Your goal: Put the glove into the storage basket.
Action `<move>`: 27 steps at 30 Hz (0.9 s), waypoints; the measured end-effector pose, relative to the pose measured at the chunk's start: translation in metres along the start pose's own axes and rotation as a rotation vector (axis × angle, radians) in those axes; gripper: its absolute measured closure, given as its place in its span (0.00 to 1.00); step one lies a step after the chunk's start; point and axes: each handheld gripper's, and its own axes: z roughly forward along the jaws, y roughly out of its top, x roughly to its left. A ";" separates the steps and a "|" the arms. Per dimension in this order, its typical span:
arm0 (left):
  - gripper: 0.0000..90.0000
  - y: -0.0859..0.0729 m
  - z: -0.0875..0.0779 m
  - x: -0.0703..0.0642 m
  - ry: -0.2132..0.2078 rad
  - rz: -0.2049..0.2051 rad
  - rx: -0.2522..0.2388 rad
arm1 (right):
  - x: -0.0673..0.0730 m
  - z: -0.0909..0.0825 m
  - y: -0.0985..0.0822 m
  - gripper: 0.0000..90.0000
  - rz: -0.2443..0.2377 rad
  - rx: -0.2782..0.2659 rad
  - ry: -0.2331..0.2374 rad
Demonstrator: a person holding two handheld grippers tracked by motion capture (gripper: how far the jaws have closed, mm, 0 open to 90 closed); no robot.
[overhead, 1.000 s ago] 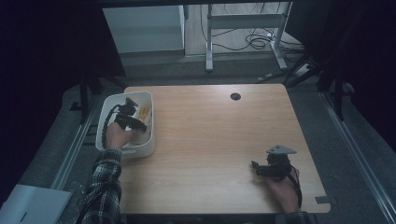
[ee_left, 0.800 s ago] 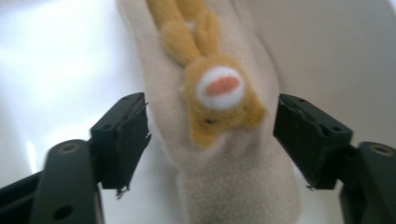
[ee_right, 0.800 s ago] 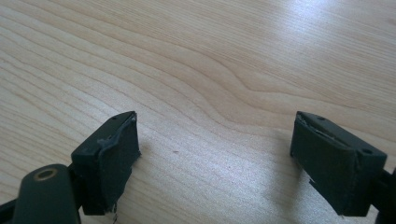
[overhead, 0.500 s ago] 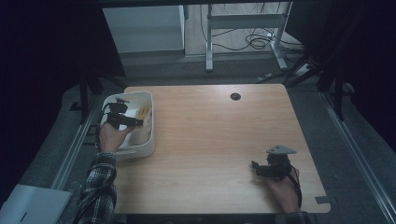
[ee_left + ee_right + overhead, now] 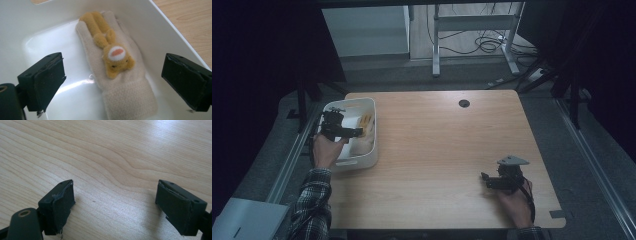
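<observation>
Since the earlier frames, the left gripper (image 5: pixel 112 82) has drawn back toward the near left corner of the white plastic bin (image 5: pixel 371 131), and its jaws have just been opening; they now stand wide apart with nothing pressed between them. Below and between them, in the left gripper view, the cream knitted glove with a yellow plush bear on its back (image 5: pixel 117 65) lies flat on the bin's floor, fingers pointing away, cuff nearest the camera, close to the bin's right wall. In the high view, the left gripper (image 5: pixel 343 131) hovers over the bin's left side, and the bin sits at the left edge of the light wooden table (image 5: pixel 437 145). The right gripper (image 5: pixel 115 205) has kept its place near the table's front right corner, jaws spread apart over bare wood, holding nothing.
</observation>
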 end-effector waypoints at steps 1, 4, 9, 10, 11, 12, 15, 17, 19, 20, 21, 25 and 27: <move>0.05 -0.001 -0.001 0.000 0.002 0.002 -0.003 | 0.000 0.000 0.000 0.17 0.000 0.000 0.000; 0.04 -0.003 -0.006 0.000 -0.003 0.011 -0.017 | 0.000 0.000 0.000 0.17 0.000 0.000 0.000; 0.04 -0.010 -0.018 -0.004 -0.015 0.029 -0.043 | 0.000 0.000 0.000 0.18 -0.001 0.000 0.000; 0.03 -0.011 -0.021 -0.005 -0.020 0.033 -0.051 | 0.000 0.000 0.000 0.17 -0.001 0.000 -0.001; 0.03 -0.012 -0.022 -0.006 -0.024 0.037 -0.056 | 0.000 0.000 0.000 0.17 -0.001 0.000 0.000; 0.03 -0.013 -0.025 -0.008 -0.031 0.041 -0.065 | 0.000 0.000 0.000 0.17 0.000 -0.001 -0.001; 0.03 -0.016 -0.031 -0.014 -0.048 0.052 -0.083 | 0.000 0.000 0.000 0.18 -0.002 0.000 0.000; 0.03 -0.017 -0.036 -0.018 -0.054 0.062 -0.096 | 0.000 0.000 0.000 0.18 -0.001 0.001 0.000; 0.03 -0.019 -0.040 -0.024 -0.070 0.074 -0.107 | 0.000 0.000 0.000 0.18 -0.002 0.000 -0.001; 0.03 -0.020 -0.043 -0.027 -0.078 0.082 -0.113 | 0.000 0.000 0.000 0.18 -0.002 0.000 0.000; 0.03 -0.021 -0.045 -0.031 -0.084 0.089 -0.117 | 0.000 0.000 0.000 0.17 -0.001 0.000 -0.001; 0.03 -0.027 -0.048 -0.047 -0.113 0.120 -0.129 | 0.000 0.000 0.000 0.17 -0.001 0.000 0.000; 0.02 -0.029 -0.049 -0.054 -0.125 0.131 -0.132 | 0.000 0.000 0.000 0.17 -0.001 0.000 0.000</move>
